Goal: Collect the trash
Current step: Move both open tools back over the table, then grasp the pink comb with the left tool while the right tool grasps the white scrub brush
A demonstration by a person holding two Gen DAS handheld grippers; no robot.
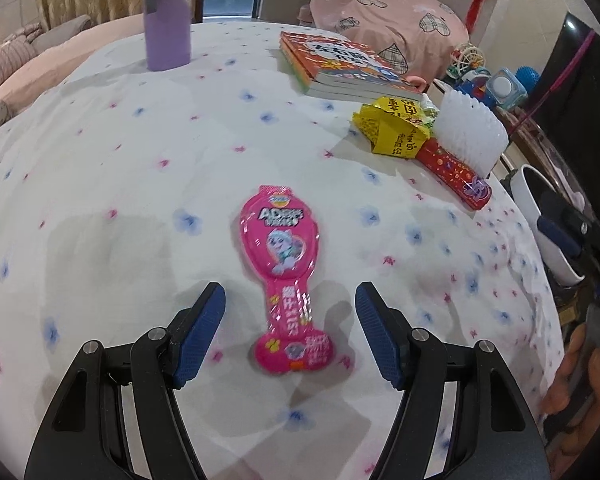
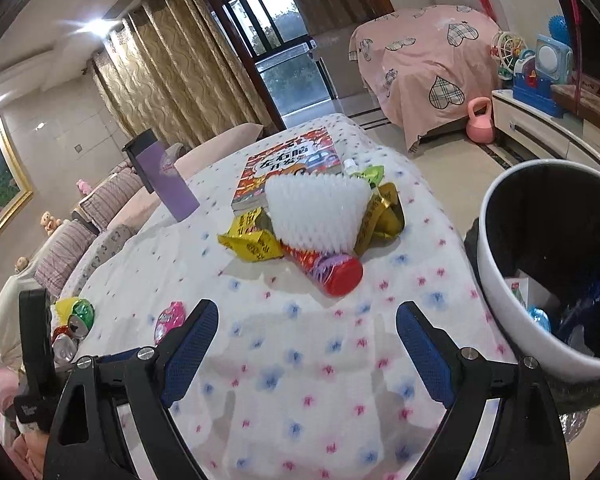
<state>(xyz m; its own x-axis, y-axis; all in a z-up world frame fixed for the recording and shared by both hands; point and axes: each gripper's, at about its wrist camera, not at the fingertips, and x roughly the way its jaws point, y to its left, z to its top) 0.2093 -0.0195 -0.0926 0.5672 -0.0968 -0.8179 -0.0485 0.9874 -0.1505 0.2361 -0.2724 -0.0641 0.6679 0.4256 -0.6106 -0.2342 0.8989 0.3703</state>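
Note:
A pink bone-shaped snack wrapper [image 1: 283, 272] lies flat on the flowered tablecloth [image 1: 120, 168]. My left gripper [image 1: 290, 312] is open, its jaws on either side of the wrapper's narrow lower part, just above the cloth. The wrapper's tip also shows in the right wrist view [image 2: 169, 318]. My right gripper [image 2: 306, 328] is open and empty over bare cloth. Ahead of it lie a yellow crumpled wrapper [image 2: 252, 242], a white foam net [image 2: 318, 212] and a red tube package [image 2: 328, 270]. A white trash bin [image 2: 548, 276] with several pieces of trash inside stands at the table's right edge.
A stack of orange books [image 1: 340, 64] and a purple bottle [image 1: 168, 20] stand at the far side. Crushed cans [image 2: 74, 324] lie at the left table edge. A sofa runs along the left; a pink-covered chair [image 2: 428, 64] and toys on a cabinet [image 2: 536, 68] lie beyond.

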